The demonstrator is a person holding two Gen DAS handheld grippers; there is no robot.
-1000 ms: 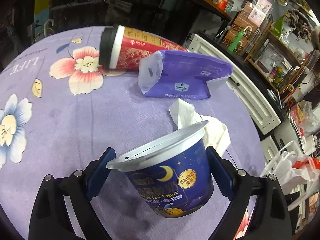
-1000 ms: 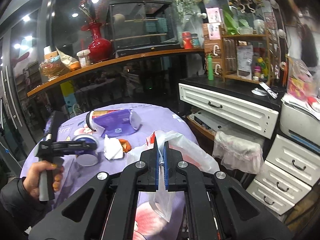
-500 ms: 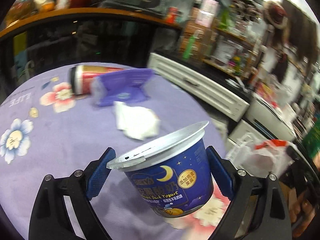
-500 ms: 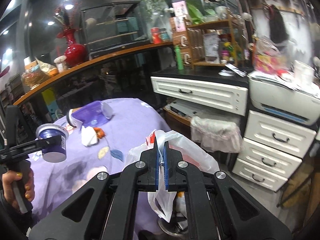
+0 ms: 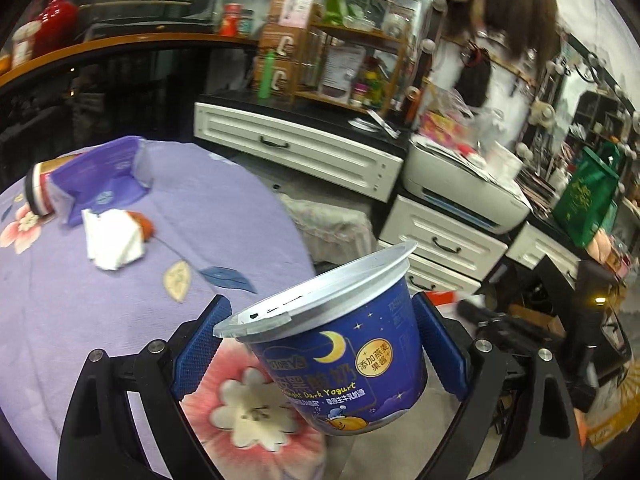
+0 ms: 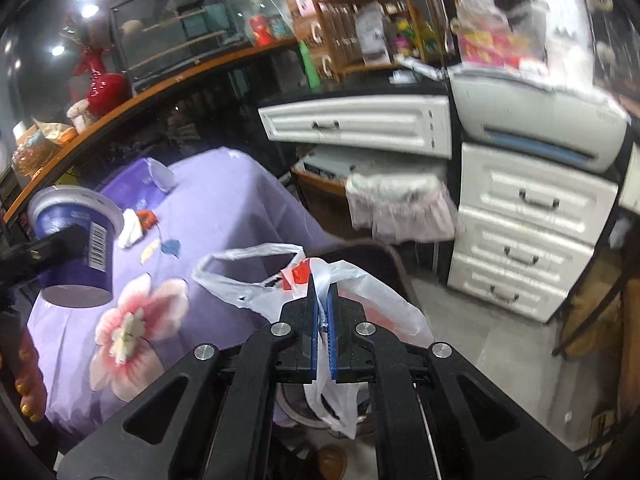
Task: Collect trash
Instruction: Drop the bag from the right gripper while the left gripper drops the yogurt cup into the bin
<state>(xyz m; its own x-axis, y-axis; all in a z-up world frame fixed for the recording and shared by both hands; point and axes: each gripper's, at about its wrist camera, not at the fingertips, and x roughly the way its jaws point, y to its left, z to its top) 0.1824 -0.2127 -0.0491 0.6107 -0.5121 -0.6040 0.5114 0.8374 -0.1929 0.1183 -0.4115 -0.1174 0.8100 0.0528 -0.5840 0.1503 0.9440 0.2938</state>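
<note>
Tongs hold one yogurt tub (image 5: pixel 340 344) and one plastic bag (image 6: pixel 360 296).

red cup (image 5: pixel 38 194): mostly hidden behind the purple tissue pack (image 5: pixel 100 184)
plastic bag (image 6: pixel 320 292): lower part hidden by the right gripper (image 6: pixel 322 308)
shelf goods (image 6: pixel 500 44): blurred, unreadable

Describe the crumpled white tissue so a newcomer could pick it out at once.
Start at the round table with the purple flowered tablecloth. Near its far edge lie a purple tissue pack and a toppled red cup. Just in front of the pack lies the crumpled white tissue, the only white wad there, with a small orange scrap at its edge.
</note>
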